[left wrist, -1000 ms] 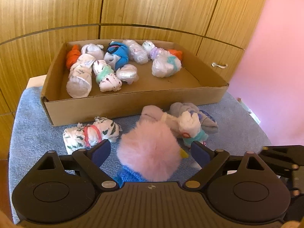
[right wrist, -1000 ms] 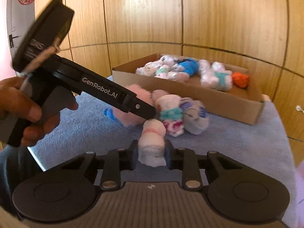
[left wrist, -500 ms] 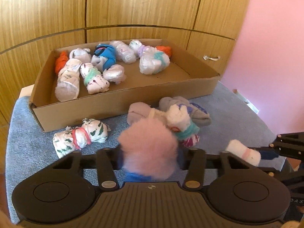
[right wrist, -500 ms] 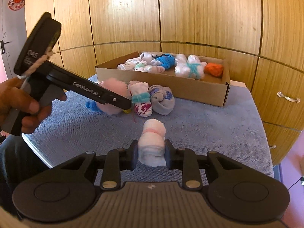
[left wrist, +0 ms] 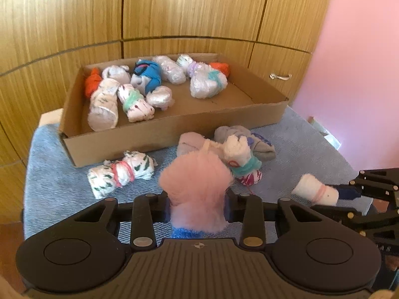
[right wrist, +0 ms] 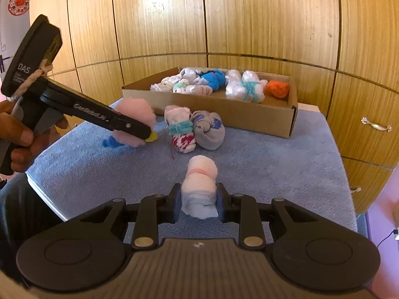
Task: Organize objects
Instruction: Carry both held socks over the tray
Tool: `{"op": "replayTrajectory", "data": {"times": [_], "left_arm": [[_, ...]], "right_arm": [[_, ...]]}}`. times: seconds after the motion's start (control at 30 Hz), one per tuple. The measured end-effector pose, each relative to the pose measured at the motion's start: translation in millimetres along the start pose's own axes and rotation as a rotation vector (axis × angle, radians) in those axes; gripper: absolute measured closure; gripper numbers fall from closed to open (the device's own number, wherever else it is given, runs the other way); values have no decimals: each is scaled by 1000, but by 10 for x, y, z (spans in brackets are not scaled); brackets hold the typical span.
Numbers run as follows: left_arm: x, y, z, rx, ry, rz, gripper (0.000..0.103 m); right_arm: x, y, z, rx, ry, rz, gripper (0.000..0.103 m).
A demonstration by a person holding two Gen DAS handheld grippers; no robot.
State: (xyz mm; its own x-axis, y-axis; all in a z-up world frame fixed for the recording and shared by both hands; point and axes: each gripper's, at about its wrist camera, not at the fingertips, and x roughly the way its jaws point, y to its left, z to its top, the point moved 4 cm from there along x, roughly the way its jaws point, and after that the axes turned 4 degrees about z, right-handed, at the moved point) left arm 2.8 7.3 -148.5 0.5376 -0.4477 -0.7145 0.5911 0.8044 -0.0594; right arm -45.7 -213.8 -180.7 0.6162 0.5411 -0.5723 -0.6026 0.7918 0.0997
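My left gripper [left wrist: 197, 205] is shut on a fluffy pink sock bundle [left wrist: 197, 186] with a blue end, held above the blue cloth; it also shows in the right wrist view [right wrist: 136, 115]. My right gripper [right wrist: 198, 200] is shut on a white sock roll with a pink band [right wrist: 199, 184], seen too in the left wrist view [left wrist: 315, 189]. A cardboard box [left wrist: 162, 134] at the back holds several rolled sock bundles. Loose on the cloth lie a white green-patterned roll [left wrist: 119, 175], a teal-banded roll [left wrist: 242, 160] and a grey roll [left wrist: 251, 142].
A blue cloth [right wrist: 261, 164] covers the table. Wooden cabinet doors [right wrist: 249, 17] stand behind the box, with a metal handle [right wrist: 376, 123] at right. A pink wall [left wrist: 356, 49] is at right. The table's left edge [right wrist: 47, 199] is near my hand.
My left gripper closed on the pink fluffy bundle and lifted it off the cloth. My right gripper pulled back and up with the white roll, away from the loose rolls.
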Motion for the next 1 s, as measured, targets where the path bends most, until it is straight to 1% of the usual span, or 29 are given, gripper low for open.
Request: {"op": "replayTrajectory", "data": {"times": [0.1,0.23,0.43,0.57,0.67,0.77,1.0], "left_arm": [[-146,-7,75,12,-10,-1,60],[-313,-41,279,32,-32,-3,60],[-417,-151,634,49,-40,-24,60],[-409,-286,900,88,-43,-35,59],[-333,-403,1141,111,-39,-51,59],[-181,-516,1344,113,-27,-87,59],[390,-746,1583,110,40,-154,59]], "right_arm": [[-86,-70,64,11,-17,-1,78],[-215,-212,231,8,-44,-22,78],[-396,-448,599,-30,-82,-63,78],[-468,-600,893,-58,-100,-69,78],[-481,-696,1100,-73,-112,-73,78],[-464,-769,1250,-99,-120,-79,78],[-249,-907,1404,-126,-100,-77,78]]}}
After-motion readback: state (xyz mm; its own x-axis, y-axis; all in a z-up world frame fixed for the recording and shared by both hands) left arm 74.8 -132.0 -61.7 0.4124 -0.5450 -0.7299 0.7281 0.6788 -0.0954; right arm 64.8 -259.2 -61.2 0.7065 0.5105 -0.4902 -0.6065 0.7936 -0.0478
